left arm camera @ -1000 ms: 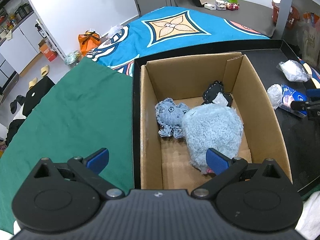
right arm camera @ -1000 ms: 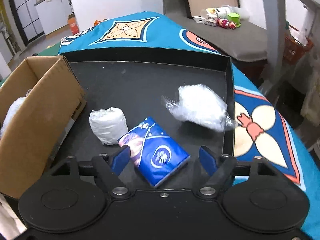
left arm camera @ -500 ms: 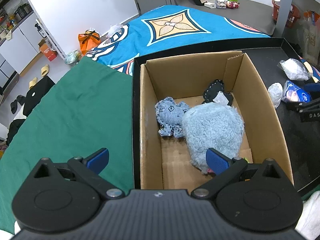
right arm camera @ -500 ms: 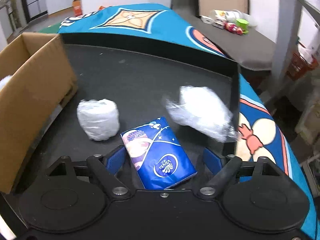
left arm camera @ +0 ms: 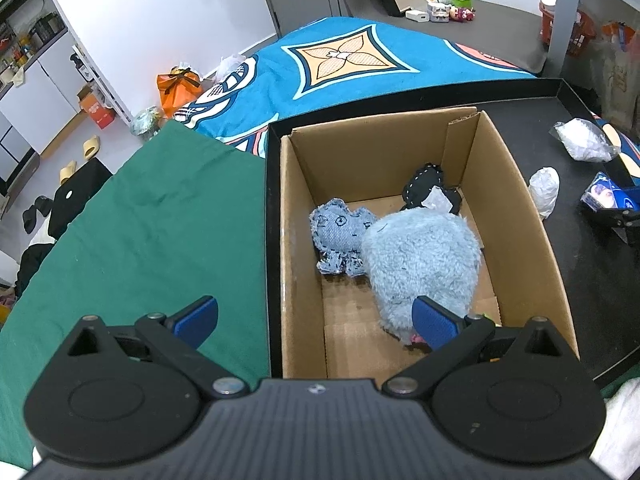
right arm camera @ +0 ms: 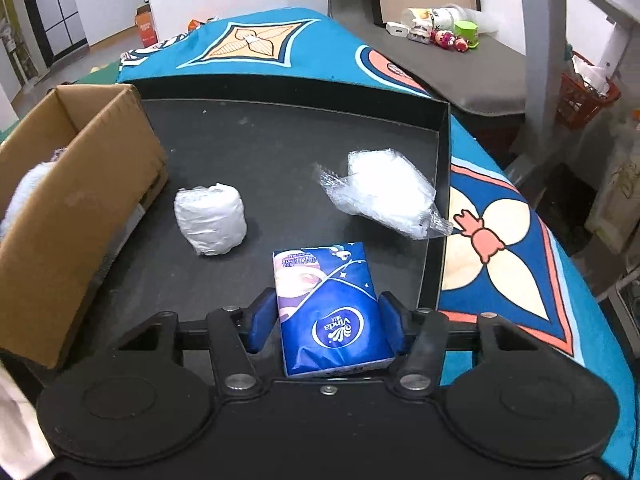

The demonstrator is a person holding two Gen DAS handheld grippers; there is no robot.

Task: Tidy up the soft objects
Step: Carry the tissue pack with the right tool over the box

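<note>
The right gripper (right arm camera: 327,322) had just been closing its fingers (right arm camera: 264,316), and they were pressed on both sides of the blue tissue pack (right arm camera: 332,312), at the near right of the black tray (right arm camera: 280,140). A little farther and to the left of the pack lay a white wrapped roll (right arm camera: 210,224), apart from it. To the right, close to the tray's right wall, lay a clear plastic bag with white filling (right arm camera: 384,192).

The left gripper (left arm camera: 316,316) was over the near end of the cardboard box (left arm camera: 516,208), with its fingers (left arm camera: 196,316) wide apart and nothing between them. Inside the box, nearest, lay a fluffy light blue plush (left arm camera: 420,260). Touching it on the left was a small denim toy (left arm camera: 340,236), and behind it, toward the far wall, was a black stitched toy (left arm camera: 424,184). The box stood at the left end of the tray. Left of the tray was a green cloth (left arm camera: 140,232), and beyond it a blue patterned cloth (left arm camera: 352,64).
</note>
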